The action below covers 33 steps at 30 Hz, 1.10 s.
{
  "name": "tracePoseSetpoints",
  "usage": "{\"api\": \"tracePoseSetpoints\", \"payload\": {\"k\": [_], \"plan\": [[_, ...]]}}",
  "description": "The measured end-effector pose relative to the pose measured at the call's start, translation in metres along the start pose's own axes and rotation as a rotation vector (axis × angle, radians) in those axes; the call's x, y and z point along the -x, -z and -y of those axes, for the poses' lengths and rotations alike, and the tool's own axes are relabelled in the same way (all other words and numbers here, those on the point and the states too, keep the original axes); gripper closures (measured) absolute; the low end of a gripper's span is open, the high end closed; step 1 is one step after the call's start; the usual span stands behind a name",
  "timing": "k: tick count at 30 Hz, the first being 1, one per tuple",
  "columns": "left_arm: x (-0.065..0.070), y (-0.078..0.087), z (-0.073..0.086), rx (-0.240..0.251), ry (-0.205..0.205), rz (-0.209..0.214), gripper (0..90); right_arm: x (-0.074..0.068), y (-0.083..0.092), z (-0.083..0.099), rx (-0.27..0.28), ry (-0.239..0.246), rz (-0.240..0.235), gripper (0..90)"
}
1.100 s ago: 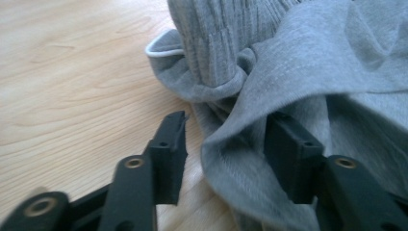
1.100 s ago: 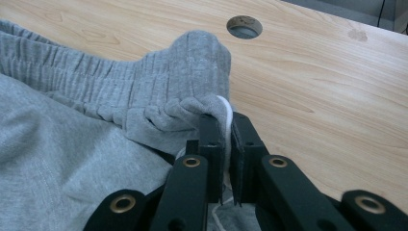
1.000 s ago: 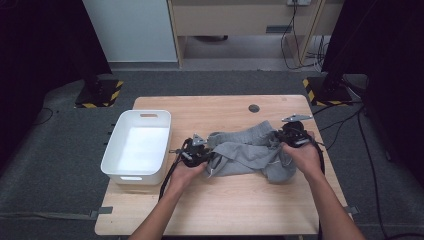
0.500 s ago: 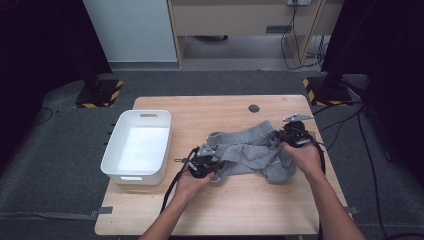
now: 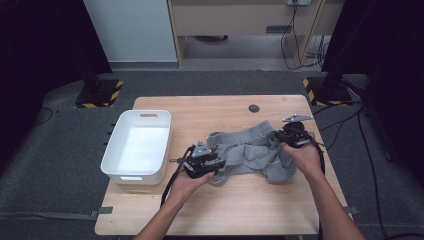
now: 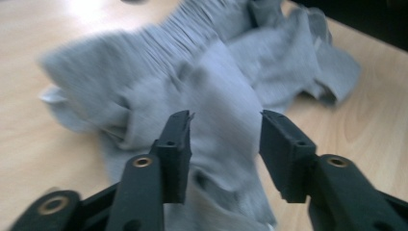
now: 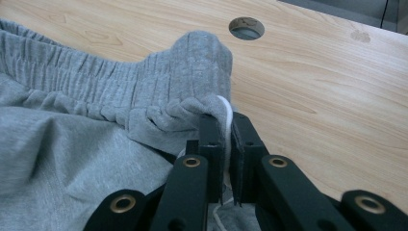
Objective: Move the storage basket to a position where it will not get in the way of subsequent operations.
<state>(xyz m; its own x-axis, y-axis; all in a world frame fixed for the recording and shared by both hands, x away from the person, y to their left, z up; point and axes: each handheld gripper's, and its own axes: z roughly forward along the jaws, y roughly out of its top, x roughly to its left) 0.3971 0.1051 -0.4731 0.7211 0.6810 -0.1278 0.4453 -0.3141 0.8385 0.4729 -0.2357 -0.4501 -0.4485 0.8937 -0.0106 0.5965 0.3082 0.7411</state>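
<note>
High view — white bin [image 5: 111, 165] holds nothing, grey shorts [image 5: 252, 152] beside it.

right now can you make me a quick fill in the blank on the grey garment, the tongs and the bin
1. The right tongs are shut on the grey garment's ____ edge.
2. The left tongs stand ____ over the cloth.
3. The white bin sits at the table's ____ side in the high view.

Missing words: ribbed waistband; open; left
</note>
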Motion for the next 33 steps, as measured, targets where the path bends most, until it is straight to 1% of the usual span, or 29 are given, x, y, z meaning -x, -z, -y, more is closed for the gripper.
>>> {"api": "tracePoseSetpoints", "payload": {"k": [2,3,5,7,9,12,13,14,15,16,18,21,22,24,26,29,30,31,32,33], "plan": [[-0.008,0.001,-0.004,0.010,0.009,-0.025,50.8,-0.001,0.000,0.000,-0.001,-0.004,0.000,85.4],[-0.012,0.000,-0.006,0.007,0.018,-0.039,49.7,-0.001,0.001,0.000,-0.001,-0.003,0.000,85.4],[-0.022,-0.005,-0.009,-0.006,0.050,-0.066,49.4,-0.002,0.002,0.001,0.000,0.001,-0.002,85.4],[-0.029,-0.011,-0.011,-0.013,0.056,-0.087,48.4,-0.003,0.004,0.001,0.000,0.002,-0.005,85.4],[-0.037,-0.019,-0.012,-0.037,0.059,-0.122,47.3,-0.003,0.005,0.001,0.005,0.003,-0.011,85.5],[-0.044,-0.028,-0.012,-0.060,0.053,-0.153,46.3,-0.003,0.005,0.001,0.007,0.003,-0.014,85.4],[-0.047,-0.031,-0.011,-0.063,0.061,-0.157,47.1,-0.003,0.005,0.001,0.007,0.003,-0.017,85.4],[-0.050,-0.034,-0.010,-0.063,0.085,-0.147,47.9,-0.003,0.005,0.001,0.005,0.004,-0.018,85.4],[-0.051,-0.035,-0.010,-0.057,0.093,-0.145,50.7,-0.003,0.005,0.001,0.006,0.004,-0.019,85.4],[-0.051,-0.037,-0.009,-0.057,0.082,-0.147,55.3,-0.003,0.005,0.001,0.006,0.004,-0.019,85.4],[-0.050,-0.041,-0.009,-0.065,0.039,-0.148,58.4,-0.004,0.004,0.001,0.004,0.009,-0.021,85.4],[-0.051,-0.044,-0.012,-0.057,0.047,-0.144,61.3,-0.007,0.003,0.000,0.004,0.015,-0.027,85.5],[-0.052,-0.045,-0.012,-0.057,0.049,-0.148,61.4,-0.008,0.003,0.000,0.003,0.015,-0.029,85.5],[-0.056,-0.047,-0.014,-0.060,0.073,-0.157,59.0,-0.011,0.002,0.000,0.005,0.017,-0.036,85.5],[-0.058,-0.048,-0.015,-0.058,0.073,-0.169,55.1,-0.013,0.002,0.000,0.006,0.024,-0.042,85.5],[-0.062,-0.052,-0.014,-0.064,0.079,-0.158,55.0,-0.014,0.000,0.000,0.004,0.029,-0.045,85.5],[-0.063,-0.053,-0.014,-0.071,0.084,-0.144,59.1,-0.014,0.000,0.000,0.004,0.030,-0.045,85.5],[-0.063,-0.054,-0.013,-0.076,0.082,-0.140,64.2,-0.014,0.000,0.000,0.003,0.027,-0.045,85.5],[-0.063,-0.054,-0.013,-0.081,0.081,-0.130,67.4,-0.014,0.000,0.000,0.004,0.027,-0.045,85.5],[-0.062,-0.052,-0.014,-0.080,0.081,-0.116,72.9,-0.015,0.000,-0.001,0.004,0.030,-0.047,85.6]]}}
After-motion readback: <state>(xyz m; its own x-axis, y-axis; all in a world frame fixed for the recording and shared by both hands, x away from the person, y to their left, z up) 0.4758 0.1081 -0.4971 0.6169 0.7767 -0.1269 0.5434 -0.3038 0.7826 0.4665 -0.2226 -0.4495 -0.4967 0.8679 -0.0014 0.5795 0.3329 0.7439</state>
